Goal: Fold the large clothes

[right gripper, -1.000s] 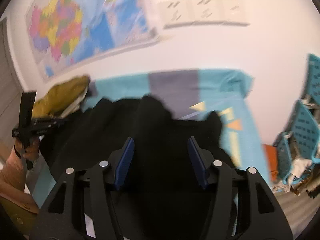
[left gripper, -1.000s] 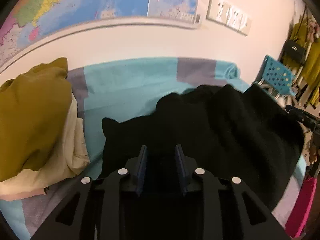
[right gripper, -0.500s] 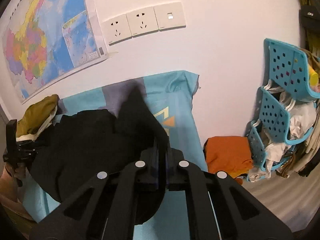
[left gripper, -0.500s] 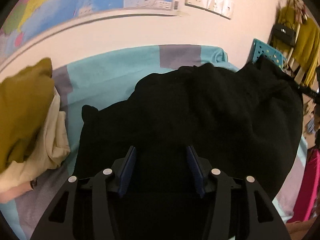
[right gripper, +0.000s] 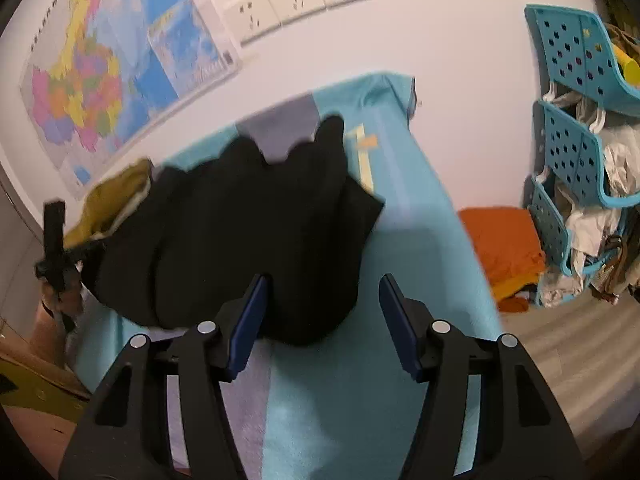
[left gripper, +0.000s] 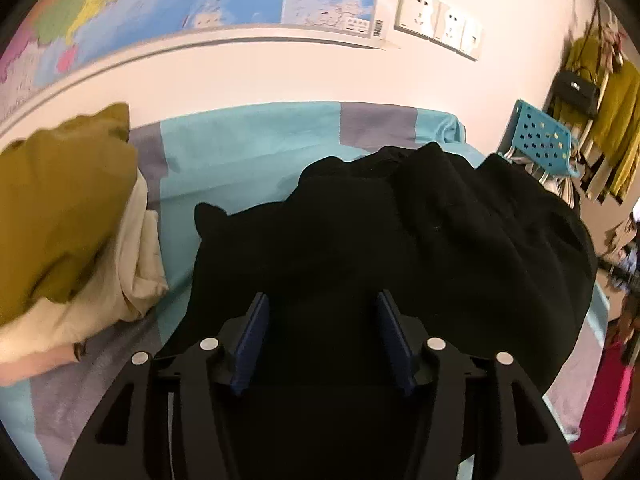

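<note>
A large black garment [left gripper: 400, 240] lies bunched and folded over on the teal and grey sheet [left gripper: 248, 152]; it also shows in the right wrist view [right gripper: 248, 232]. My left gripper [left gripper: 322, 312] is open, its jaws wide apart right over the garment's near part, holding nothing. My right gripper [right gripper: 322, 296] is open and empty, just at the garment's near right edge, above the sheet [right gripper: 416, 216]. The left gripper [right gripper: 56, 248] shows blurred at the far left of the right wrist view.
A pile of mustard and cream clothes [left gripper: 68, 220] sits on the left of the sheet. Blue perforated racks [right gripper: 576, 128] with laundry stand right, an orange cloth [right gripper: 504, 244] lies on the floor. A wall with map and sockets [right gripper: 296, 4] is behind.
The left gripper opened a second ago and stays open over the garment. The right gripper was shut on the garment half a second ago and has let go and opened.
</note>
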